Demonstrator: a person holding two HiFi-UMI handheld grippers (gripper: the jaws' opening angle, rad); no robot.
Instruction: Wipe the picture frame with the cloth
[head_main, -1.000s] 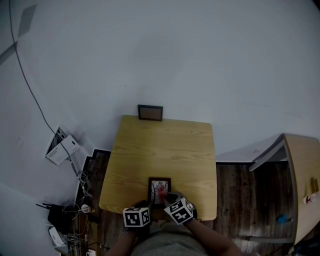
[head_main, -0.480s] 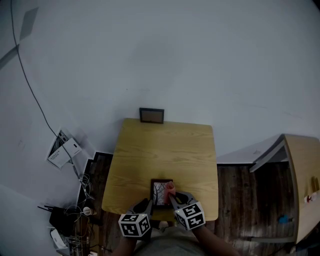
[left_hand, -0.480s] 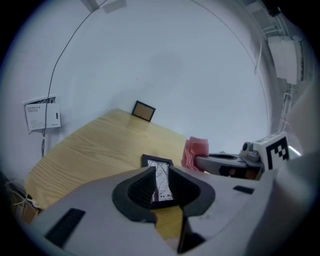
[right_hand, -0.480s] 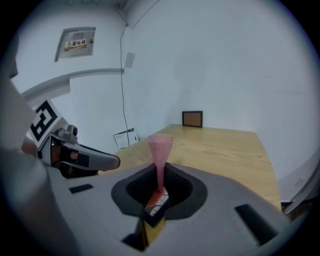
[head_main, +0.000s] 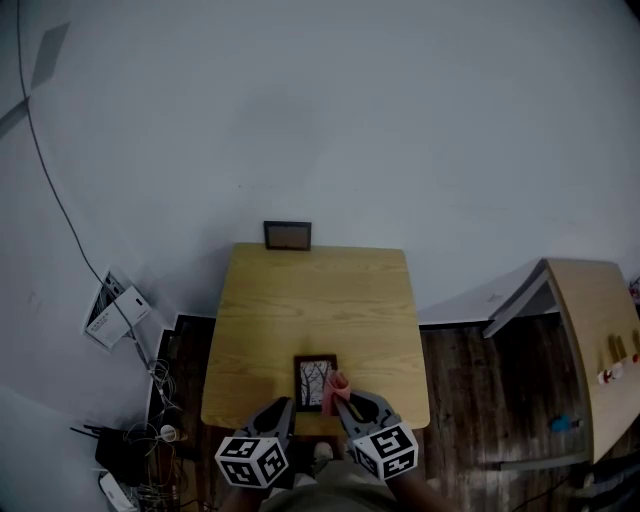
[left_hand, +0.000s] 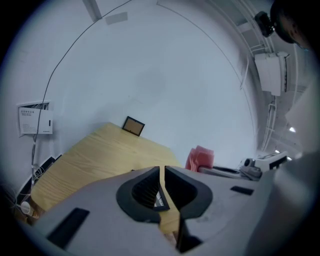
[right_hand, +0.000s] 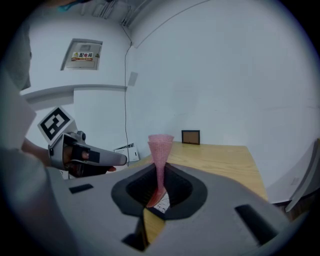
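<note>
Two grippers hang over the near edge of the table (head_main: 320, 300), and both have risen toward the camera over the last second. The left gripper (left_hand: 161, 172) has just been closing; its jaws stand almost together with nothing between them. The right gripper (head_main: 343, 401) is clamped on the pink cloth (right_hand: 160, 150), now lifted off the glass. Just beyond, the picture frame (head_main: 315, 378) lies flat and untouched, so the wiping looks paused or finished. Farthest back, a second frame (head_main: 287, 236) stands against the wall.
</note>
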